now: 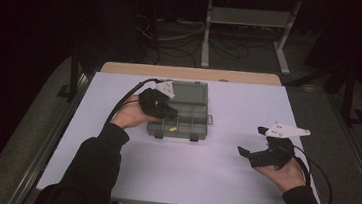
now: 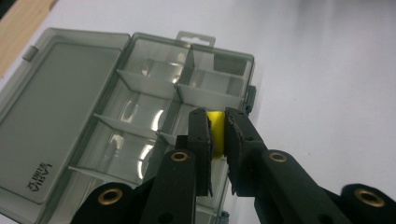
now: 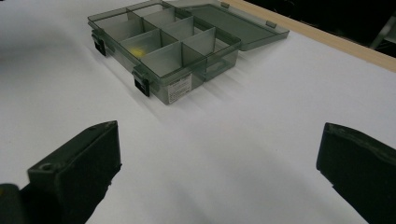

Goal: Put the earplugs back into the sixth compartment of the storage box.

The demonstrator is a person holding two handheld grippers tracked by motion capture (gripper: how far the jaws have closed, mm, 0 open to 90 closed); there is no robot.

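High view: grey compartment box [image 1: 188, 110] lying open in the middle of the white table [image 1: 202, 174], with its lid [image 1: 190, 90] folded back toward the upper edge of the frame. Left gripper [image 1: 170, 112] over the left part of the box, held by the left hand [image 1: 130, 114], jaws pointing to the right of the frame. One small yellow piece [image 1: 172, 129] resting in a compartment near the lower edge of the box, just below the left gripper. Right gripper [image 1: 244, 153] at the lower right of the frame, in the right hand [image 1: 285, 175], low over bare table and well apart from the box.

Left gripper view: jaws clamped on a yellow part [image 2: 215, 133] in the centre of the frame, pads pressing on both of its sides. Held over the box [image 2: 140, 116], above the compartments near the right wall; touching the bottom or not, cannot tell. Lid [image 2: 51, 121] flat on the table at the left of the frame, with a small label near its lower corner.

Right gripper view: jaws standing wide apart at the lower left and lower right of the frame, nothing between them, only white table [image 3: 243, 140] there. Box [image 3: 163, 46] in the upper middle of the frame, the yellow piece [image 3: 136, 48] visible as a blurred spot inside one of the middle compartments. Wooden edge [image 3: 336, 39] running along the upper right.
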